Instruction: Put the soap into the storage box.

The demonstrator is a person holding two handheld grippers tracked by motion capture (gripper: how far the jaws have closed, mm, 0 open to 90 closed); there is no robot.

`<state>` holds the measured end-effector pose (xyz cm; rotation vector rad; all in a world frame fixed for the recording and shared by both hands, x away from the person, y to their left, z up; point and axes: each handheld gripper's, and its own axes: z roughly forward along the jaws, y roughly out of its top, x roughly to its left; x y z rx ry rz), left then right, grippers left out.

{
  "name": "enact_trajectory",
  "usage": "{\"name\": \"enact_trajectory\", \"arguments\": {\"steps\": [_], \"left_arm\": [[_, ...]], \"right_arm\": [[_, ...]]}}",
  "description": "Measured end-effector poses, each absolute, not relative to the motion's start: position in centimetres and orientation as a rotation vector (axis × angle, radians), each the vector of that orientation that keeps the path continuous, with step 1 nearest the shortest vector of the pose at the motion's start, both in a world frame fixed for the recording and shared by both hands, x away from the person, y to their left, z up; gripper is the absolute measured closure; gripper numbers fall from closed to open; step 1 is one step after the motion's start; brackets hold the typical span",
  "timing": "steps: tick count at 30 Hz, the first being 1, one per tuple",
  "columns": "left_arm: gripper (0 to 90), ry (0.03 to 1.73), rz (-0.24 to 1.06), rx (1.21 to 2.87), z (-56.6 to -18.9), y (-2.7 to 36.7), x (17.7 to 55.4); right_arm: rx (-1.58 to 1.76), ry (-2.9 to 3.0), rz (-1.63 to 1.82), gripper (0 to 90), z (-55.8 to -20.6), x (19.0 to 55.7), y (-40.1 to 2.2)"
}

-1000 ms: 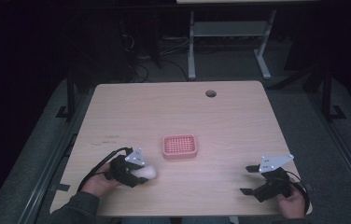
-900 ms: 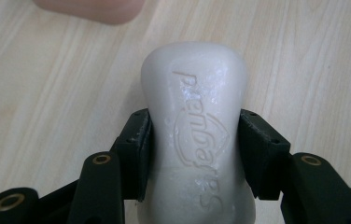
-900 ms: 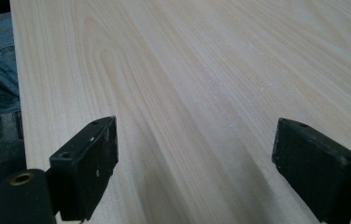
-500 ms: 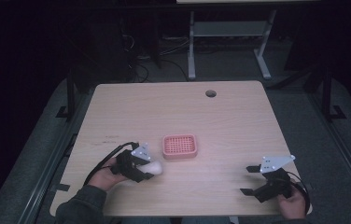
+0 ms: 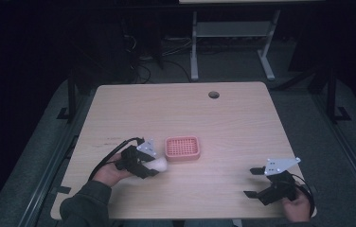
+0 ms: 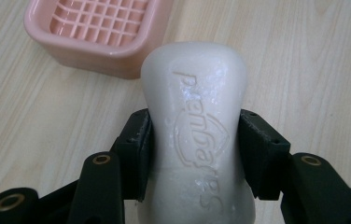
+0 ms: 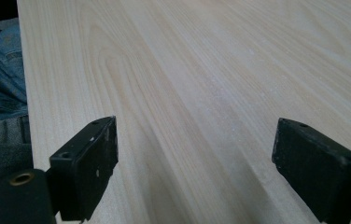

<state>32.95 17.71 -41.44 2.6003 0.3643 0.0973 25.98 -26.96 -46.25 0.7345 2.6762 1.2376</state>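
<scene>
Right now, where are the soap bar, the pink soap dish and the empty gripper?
soap bar (image 6: 197,107), left gripper view, embossed top face.
pink soap dish (image 5: 182,147), high view, grid floor.
right gripper (image 7: 194,170), right gripper view, midway between open jaws.

I see a light wooden table with a round cable hole. Grey carpeted floor surrounds it. A white metal desk frame stands behind in darkness.

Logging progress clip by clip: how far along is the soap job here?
Done: the left gripper is shut on the white soap bar, pads on both its sides. In hand: the bar sits just short of the pink soap dish, not in it. Left: setting it on the dish's grid. The right gripper is open over bare table.
</scene>
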Motion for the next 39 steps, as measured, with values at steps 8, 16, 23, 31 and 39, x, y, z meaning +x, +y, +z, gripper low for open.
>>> {"name": "enact_trajectory", "arguments": {"steps": [8,16,23,31,39], "left_arm": [[49.1,0.353,0.092,2.612,-41.0,16.9,33.9],[49.0,0.338,0.086,2.615,-40.5,16.3,34.6],[49.0,0.334,0.082,2.622,-40.3,15.6,35.4],[49.1,0.324,0.081,2.633,-39.9,14.8,36.3],[49.1,0.323,0.075,2.631,-39.7,14.1,37.1]], "right_arm": [[0.736,2.667,1.248,14.0,-46.1,25.9,-27.1],[0.727,2.663,1.255,14.0,-46.1,25.9,-27.0],[0.737,2.658,1.261,14.1,-46.1,25.8,-27.1],[0.733,2.655,1.263,14.1,-46.0,25.8,-27.2],[0.73,2.652,1.267,14.0,-46.0,25.8,-27.2]]}}
